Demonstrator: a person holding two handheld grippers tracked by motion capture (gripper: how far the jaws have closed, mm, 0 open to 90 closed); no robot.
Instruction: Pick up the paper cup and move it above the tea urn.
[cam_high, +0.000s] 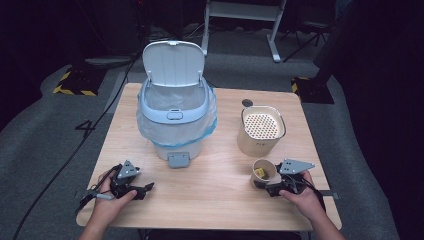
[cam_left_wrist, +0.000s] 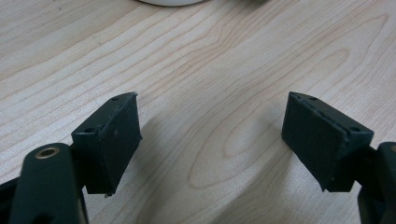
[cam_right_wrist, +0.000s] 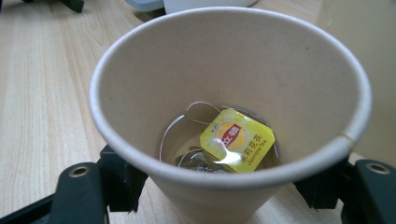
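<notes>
A brown paper cup stands on the wooden table near its front right. At its bottom lies a wet tea bag with a yellow tag and its string. My right gripper has a jaw on each side of the cup's lower wall, pressed against it. My left gripper is held low over bare wood at the front left, its jaws wide apart with nothing between them.
A pale blue pedal bin with its lid up and a clear liner stands at the table's middle back. A cream canister with a perforated top sits just behind the cup. A small dark disc lies behind it.
</notes>
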